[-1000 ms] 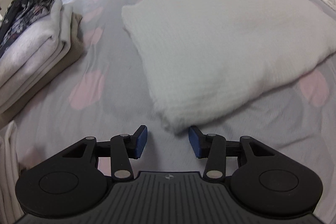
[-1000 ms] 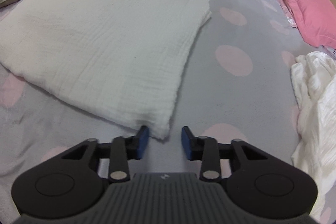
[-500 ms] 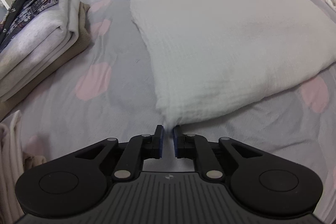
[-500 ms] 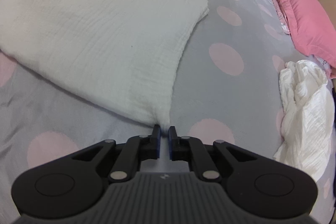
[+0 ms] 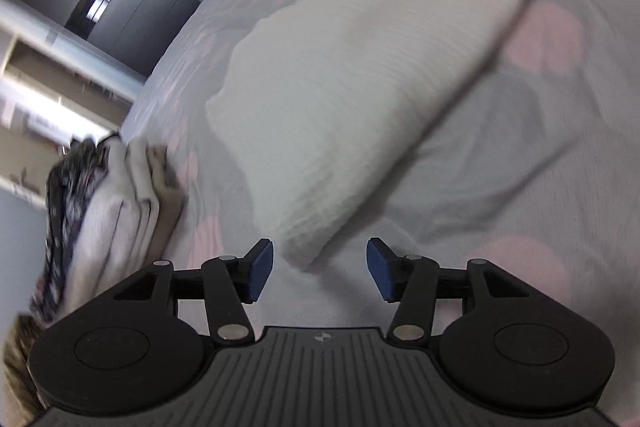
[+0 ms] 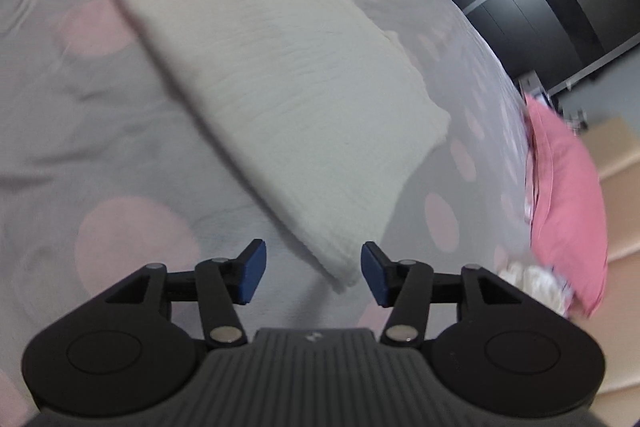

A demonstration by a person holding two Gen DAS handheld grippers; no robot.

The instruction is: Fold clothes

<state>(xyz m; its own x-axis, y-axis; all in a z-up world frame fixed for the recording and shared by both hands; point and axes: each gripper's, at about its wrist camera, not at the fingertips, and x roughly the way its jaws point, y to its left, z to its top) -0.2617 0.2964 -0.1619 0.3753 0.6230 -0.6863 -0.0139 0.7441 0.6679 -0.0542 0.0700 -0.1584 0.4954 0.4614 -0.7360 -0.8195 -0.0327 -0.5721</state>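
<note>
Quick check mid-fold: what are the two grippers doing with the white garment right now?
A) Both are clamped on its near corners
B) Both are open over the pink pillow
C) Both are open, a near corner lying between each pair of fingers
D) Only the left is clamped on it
C: the left gripper and right gripper both show a wide gap between their blue pads, with a corner of the white garment lying in it ungripped.
</note>
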